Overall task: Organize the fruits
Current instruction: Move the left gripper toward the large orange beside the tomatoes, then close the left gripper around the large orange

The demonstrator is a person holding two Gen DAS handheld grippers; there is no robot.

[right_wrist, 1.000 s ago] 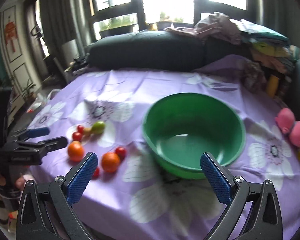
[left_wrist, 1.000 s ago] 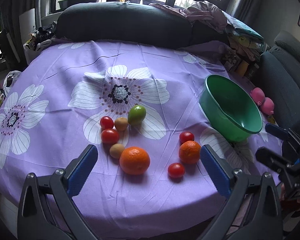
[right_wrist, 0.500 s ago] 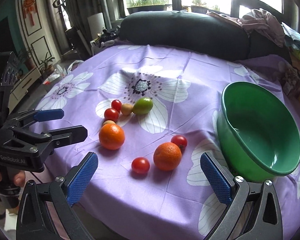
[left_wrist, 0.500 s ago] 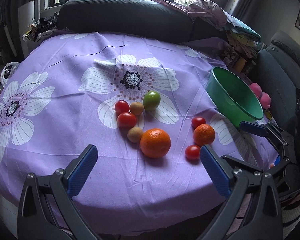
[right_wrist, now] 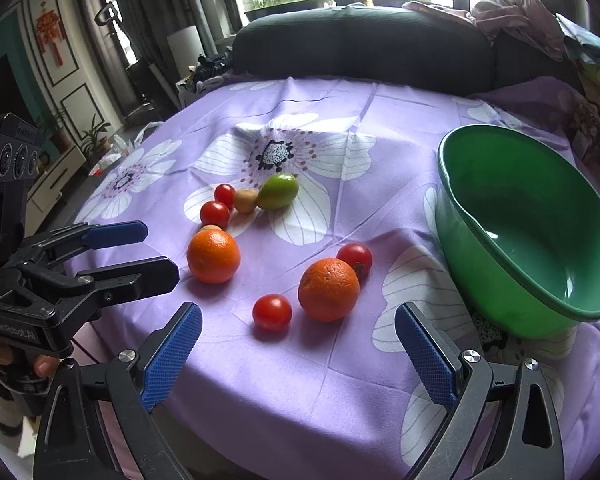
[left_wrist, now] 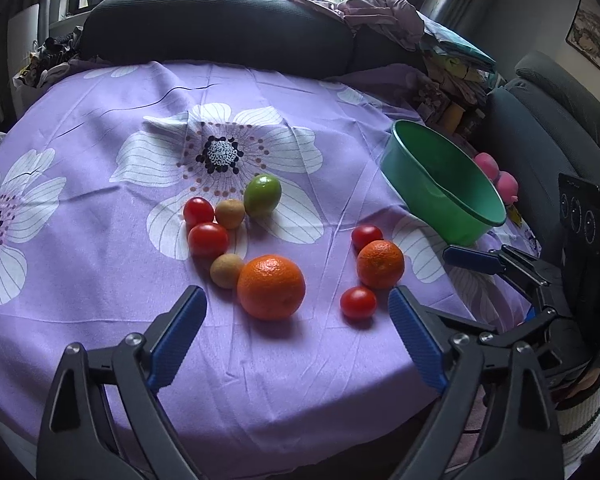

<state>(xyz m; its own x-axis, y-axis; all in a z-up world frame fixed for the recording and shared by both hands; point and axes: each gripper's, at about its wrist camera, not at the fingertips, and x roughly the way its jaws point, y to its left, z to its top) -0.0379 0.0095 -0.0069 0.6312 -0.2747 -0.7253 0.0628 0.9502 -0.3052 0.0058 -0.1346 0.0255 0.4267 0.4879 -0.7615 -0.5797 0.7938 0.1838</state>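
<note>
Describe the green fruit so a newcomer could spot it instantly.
Find the big white flower printed mid-tablecloth. On its lower right petal lies the green fruit, touching a small tan fruit. It is the only green fruit; the others are red, orange or tan.

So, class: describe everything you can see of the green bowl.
The green bowl is round, deep and glossy, probably plastic, with a thin rolled rim. It stands empty and upright on the purple flowered tablecloth, right of the fruit. No fruit touches it, nor do any tongs. Window light glints inside it.
</note>
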